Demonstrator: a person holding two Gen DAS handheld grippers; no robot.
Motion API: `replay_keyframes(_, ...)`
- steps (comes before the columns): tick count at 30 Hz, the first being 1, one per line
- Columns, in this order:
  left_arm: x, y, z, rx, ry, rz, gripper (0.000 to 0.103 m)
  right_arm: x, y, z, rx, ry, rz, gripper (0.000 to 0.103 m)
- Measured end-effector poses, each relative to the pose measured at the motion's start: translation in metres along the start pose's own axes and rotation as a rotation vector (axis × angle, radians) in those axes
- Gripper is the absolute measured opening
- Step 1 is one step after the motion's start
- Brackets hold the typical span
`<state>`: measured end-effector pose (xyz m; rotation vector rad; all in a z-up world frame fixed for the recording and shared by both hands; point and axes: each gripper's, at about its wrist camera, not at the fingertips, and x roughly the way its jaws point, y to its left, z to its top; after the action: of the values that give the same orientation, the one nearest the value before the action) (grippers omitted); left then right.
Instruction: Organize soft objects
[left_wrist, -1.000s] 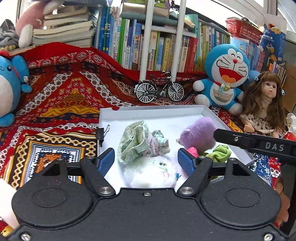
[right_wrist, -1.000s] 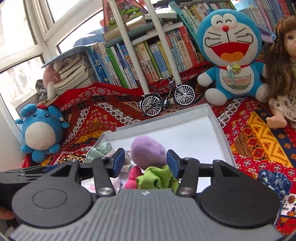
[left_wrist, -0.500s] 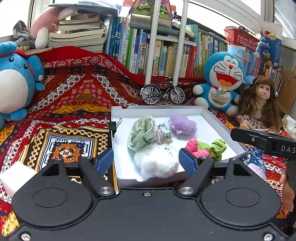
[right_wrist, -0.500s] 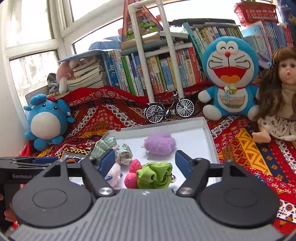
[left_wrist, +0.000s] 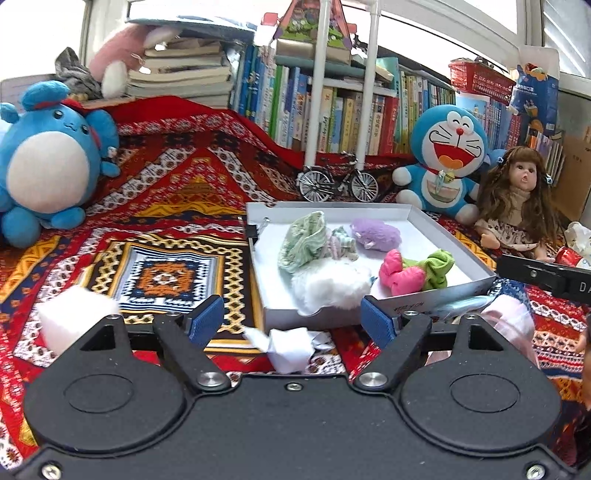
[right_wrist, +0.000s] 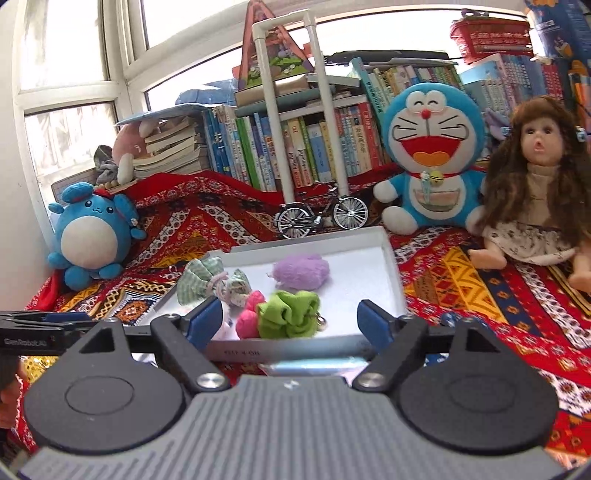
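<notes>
Both grippers, left gripper (left_wrist: 293, 321) and right gripper (right_wrist: 290, 319), drawn back from tray (left_wrist: 448, 236), jaws opening, empty. Tray contents: five soft items.

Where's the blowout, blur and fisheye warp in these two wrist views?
Right wrist: window panes blown out white, white pipe frame bowed by the fisheye, tray's near rim soft. Left wrist: sky at the top right window clipped, crumpled tissue by the fingers blurred, white tray and Doraemon plush sharp.
</notes>
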<state>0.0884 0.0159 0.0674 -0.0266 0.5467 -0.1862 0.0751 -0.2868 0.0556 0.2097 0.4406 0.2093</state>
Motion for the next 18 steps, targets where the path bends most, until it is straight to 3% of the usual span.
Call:
replay_keyframes(10,-0.038,0.022,-0.031,-0.048,-0.077,0.078,0.086,-0.026,0.001,-0.030,-0.107,-0.029,-0.125,0.095)
replay_keyframes(18,-0.062,0.040,-0.049,-0.059,-0.141,0.182,0.091,-0.023,0.000,-0.048,-0.134,-0.002,-0.168,0.100)
